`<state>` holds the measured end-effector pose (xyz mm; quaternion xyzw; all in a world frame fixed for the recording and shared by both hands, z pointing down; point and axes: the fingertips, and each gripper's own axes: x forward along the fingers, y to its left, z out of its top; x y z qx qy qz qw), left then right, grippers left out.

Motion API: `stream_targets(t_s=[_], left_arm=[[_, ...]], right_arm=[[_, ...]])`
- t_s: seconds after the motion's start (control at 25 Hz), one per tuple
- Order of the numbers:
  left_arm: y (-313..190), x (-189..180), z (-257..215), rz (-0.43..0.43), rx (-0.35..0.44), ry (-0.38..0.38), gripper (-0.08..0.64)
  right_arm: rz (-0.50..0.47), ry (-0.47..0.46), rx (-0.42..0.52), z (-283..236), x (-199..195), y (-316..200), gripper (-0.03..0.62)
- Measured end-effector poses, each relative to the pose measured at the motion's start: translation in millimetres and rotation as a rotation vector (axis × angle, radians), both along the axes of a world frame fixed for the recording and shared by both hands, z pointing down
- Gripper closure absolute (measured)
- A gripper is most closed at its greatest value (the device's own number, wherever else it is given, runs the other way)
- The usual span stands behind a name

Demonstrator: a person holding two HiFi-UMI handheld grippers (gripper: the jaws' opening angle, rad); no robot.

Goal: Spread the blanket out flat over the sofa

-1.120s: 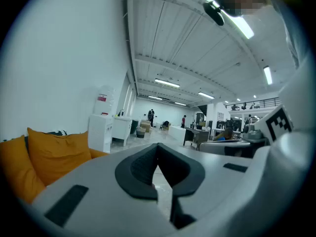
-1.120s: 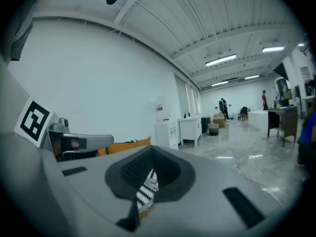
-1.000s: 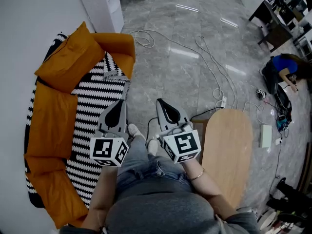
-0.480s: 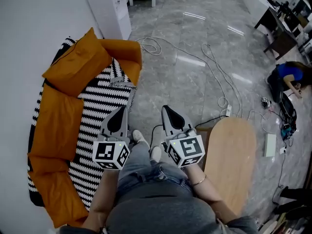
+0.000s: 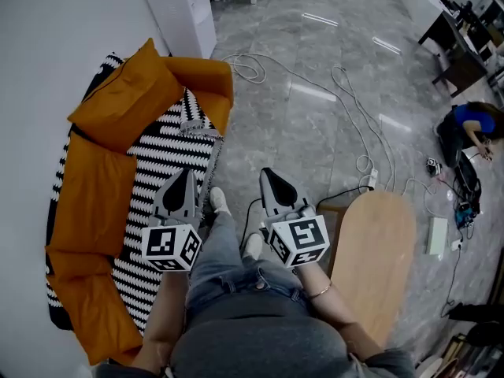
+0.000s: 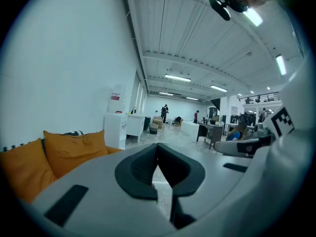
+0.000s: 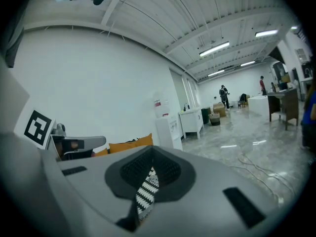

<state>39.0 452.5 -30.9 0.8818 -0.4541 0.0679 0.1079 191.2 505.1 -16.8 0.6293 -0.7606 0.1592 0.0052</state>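
Observation:
A black-and-white zigzag blanket lies over the seat of the orange sofa at the left of the head view, with its near corner bunched by the armrest. Orange cushions rest on top of it along the back. My left gripper hovers shut above the blanket's front edge, holding nothing. To its right, over the floor, my right gripper is shut and empty too. In the right gripper view, the blanket shows through the slit below the closed tips. The left gripper view shows closed tips and an orange cushion.
An oval wooden table stands close at my right. White cables trail over the grey marble floor ahead. A white cabinet stands beyond the sofa's far arm. A person in blue crouches at the far right. My shoes are beside the sofa front.
Both grippers stay shut and empty. The left one has drifted slightly left over the blanket's edge, and my left foot has stepped forward.

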Motion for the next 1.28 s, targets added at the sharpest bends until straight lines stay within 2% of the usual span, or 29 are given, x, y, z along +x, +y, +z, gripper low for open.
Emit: stream_targets(t_s=[0.36, 0.56, 0.88, 1.28], left_arm=[[-80, -25, 27, -0.029, -0.039, 0.006, 0.541], [-137, -37, 47, -0.047, -0.087, 0.005, 0.542], [-231, -57, 66, -0.026, -0.132, -0.005, 0.542], [-282, -75, 95, -0.020, -0.190, 0.017, 0.542]], right_arm=[[-0.030, 0.030, -0.052, 21, -21, -72, 0.581], [-0.058, 0.040, -0.064, 28, -34, -139, 0.581], [-0.095, 0.043, -0.118, 49, -70, -245, 0.581], [-0.171, 0.087, -0.199, 83, -108, -300, 0.581]])
